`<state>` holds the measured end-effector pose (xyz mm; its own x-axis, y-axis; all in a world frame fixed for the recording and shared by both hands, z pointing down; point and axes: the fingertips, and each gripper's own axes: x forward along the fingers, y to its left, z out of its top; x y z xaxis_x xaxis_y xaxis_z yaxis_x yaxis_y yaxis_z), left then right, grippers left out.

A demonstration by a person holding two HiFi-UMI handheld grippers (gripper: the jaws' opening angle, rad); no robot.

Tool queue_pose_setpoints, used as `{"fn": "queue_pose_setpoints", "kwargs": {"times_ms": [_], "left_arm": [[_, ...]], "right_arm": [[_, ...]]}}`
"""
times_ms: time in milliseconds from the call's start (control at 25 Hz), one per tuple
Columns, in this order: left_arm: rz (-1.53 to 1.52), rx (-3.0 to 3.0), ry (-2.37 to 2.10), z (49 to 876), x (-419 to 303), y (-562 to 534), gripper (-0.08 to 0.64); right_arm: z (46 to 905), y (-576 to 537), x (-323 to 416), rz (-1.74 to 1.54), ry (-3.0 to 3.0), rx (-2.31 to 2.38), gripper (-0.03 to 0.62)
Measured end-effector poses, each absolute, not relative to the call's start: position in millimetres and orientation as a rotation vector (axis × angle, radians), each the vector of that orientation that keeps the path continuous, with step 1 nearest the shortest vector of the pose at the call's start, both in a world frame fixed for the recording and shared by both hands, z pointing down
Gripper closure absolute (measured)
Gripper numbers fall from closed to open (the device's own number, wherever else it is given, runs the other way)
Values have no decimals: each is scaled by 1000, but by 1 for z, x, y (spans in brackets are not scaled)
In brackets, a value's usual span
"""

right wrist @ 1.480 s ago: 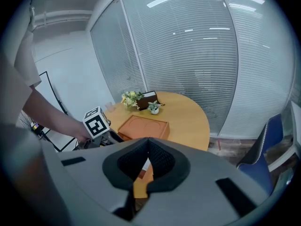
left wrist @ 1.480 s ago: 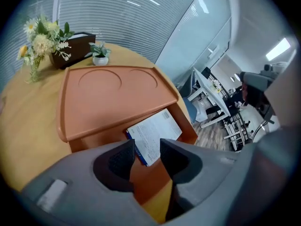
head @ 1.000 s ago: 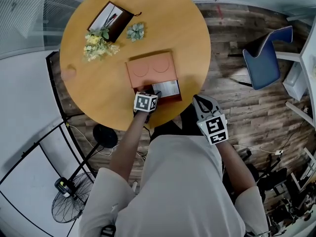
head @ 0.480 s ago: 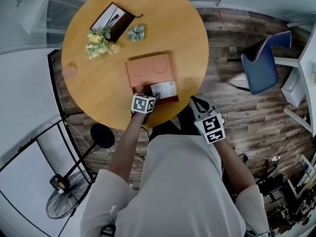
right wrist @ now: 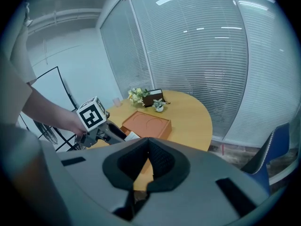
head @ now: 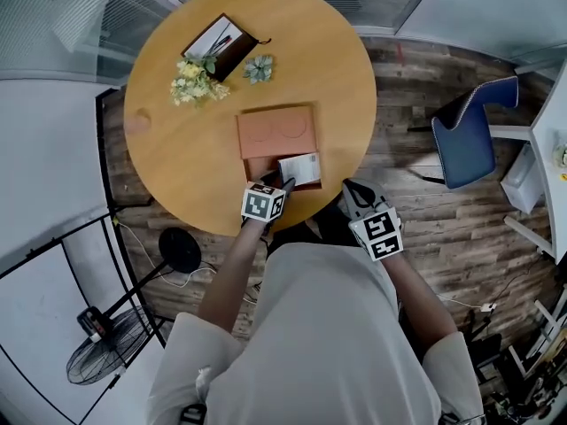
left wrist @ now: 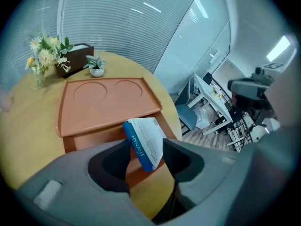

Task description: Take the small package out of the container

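Left gripper view: package (left wrist: 143,142), long axis slanted

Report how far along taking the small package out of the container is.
Done: the small package is tilted up above the container's open section. In hand: the left tool grips it between its jaws, which have just been opening. Left: carry it fully clear of the container.

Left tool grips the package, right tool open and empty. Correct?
Wrong on the right tool: it is empty but shut, jaws together, as the right gripper view shows. The left tool does grip the package; its jaws have just been opening a little, with the package between them.
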<state>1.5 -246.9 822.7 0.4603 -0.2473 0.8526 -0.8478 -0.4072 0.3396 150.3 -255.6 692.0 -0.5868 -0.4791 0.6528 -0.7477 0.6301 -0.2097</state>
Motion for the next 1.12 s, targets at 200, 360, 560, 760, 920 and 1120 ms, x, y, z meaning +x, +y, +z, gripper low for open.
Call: {"fn": "queue_pose_setpoints", "kwargs": {"times_ms": [200, 360, 560, 760, 920, 1120], "left_arm": [[844, 1976, -1006, 802, 15, -250, 357], [771, 2011, -1083, 795, 23, -255, 357], [720, 2028, -1164, 792, 28, -258, 357], [683, 2013, -1149, 801, 41, -256, 357], [755, 1975, -1163, 815, 46, -253, 372], [725, 1923, -1203, 807, 40, -256, 482]], "right_arm": [[686, -251, 149, 620, -2315, 958, 591], [683, -245, 150, 618, -2318, 967, 591], [683, -236, 157, 612, -2310, 983, 591], [683, -231, 164, 616, -2303, 1004, 591], [683, -227, 169, 612, -2303, 1021, 591], [676, -226, 178, 602, -2311, 1045, 591]]}}
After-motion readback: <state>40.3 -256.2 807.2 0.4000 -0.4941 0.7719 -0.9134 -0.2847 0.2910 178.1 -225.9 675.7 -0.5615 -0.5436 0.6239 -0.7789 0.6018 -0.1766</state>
